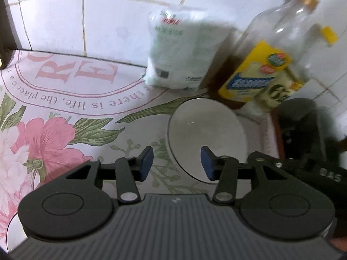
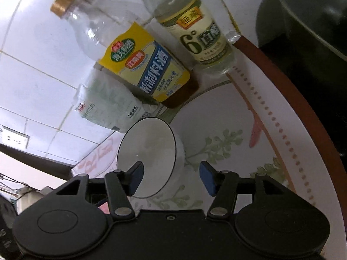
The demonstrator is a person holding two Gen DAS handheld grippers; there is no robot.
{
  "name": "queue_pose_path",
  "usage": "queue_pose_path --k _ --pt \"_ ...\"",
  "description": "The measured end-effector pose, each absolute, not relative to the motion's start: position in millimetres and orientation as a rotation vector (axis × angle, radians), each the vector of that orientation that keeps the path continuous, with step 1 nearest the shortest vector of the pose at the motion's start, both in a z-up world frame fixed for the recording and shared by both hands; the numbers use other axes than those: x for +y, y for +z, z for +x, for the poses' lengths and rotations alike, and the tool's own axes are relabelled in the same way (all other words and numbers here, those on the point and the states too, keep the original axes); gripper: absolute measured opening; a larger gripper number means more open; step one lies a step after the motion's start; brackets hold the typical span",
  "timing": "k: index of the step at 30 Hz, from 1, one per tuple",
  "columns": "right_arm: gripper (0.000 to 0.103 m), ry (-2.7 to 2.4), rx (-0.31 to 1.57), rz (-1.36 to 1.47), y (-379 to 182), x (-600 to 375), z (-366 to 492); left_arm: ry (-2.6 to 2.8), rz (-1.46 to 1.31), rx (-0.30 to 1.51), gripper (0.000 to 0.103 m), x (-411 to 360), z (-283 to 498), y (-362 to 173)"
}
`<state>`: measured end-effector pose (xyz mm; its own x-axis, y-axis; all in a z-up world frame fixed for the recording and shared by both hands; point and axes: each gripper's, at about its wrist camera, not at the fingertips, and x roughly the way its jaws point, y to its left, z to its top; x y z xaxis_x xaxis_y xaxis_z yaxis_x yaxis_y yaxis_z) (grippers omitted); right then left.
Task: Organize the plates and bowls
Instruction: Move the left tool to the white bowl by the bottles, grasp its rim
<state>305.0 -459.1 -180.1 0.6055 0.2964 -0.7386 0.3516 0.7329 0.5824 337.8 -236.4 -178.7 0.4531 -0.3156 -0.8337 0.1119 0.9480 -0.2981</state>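
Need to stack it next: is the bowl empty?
Empty: the bowl's white inside shows bare in both views.

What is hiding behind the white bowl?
Behind the white bowl stand a yellow-labelled bottle and a white bag against the tiled wall. The bowl covers the flowery cloth right underneath it.

Bright, motion-blurred, fisheye-warped edges, tile glare

White tiled wall rises behind a table under a floral cloth.
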Motion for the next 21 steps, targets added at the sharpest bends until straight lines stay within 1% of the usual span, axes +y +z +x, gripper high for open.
queue_pose_path --k 6,8,10,11,12,14,15,18,21 --pt "0.063 -0.071 0.980 0.750 -187 -450 323 -0.235 -0.176 1.085 0.042 -240 347 -196" --pt "0.063 -0.088 0.994 0.742 -192 -447 329 -0.229 -0.180 1.096 0.037 -240 350 -200" --pt "0.062 -0.096 0.998 0.735 -195 -445 334 -0.231 -0.191 1.102 0.028 -238 353 -205" --pt "0.054 -0.098 1.002 0.725 -196 -444 337 -0.246 -0.200 1.102 0.025 -237 354 -206" --pt "0.044 -0.094 1.005 0.715 -197 -442 339 -0.271 -0.211 1.107 0.012 -237 355 -206" --pt "0.021 -0.102 1.021 0.639 -197 -435 343 -0.313 -0.158 1.113 0.013 -243 353 -203" --pt "0.015 -0.113 1.027 0.593 -195 -432 343 -0.316 -0.128 1.113 0.013 -245 350 -201" --pt "0.014 -0.100 0.992 0.544 -183 -428 334 -0.335 -0.131 1.096 0.013 -241 342 -192" --pt "0.014 -0.088 0.984 0.557 -171 -430 323 -0.340 -0.154 1.087 0.013 -237 331 -180"
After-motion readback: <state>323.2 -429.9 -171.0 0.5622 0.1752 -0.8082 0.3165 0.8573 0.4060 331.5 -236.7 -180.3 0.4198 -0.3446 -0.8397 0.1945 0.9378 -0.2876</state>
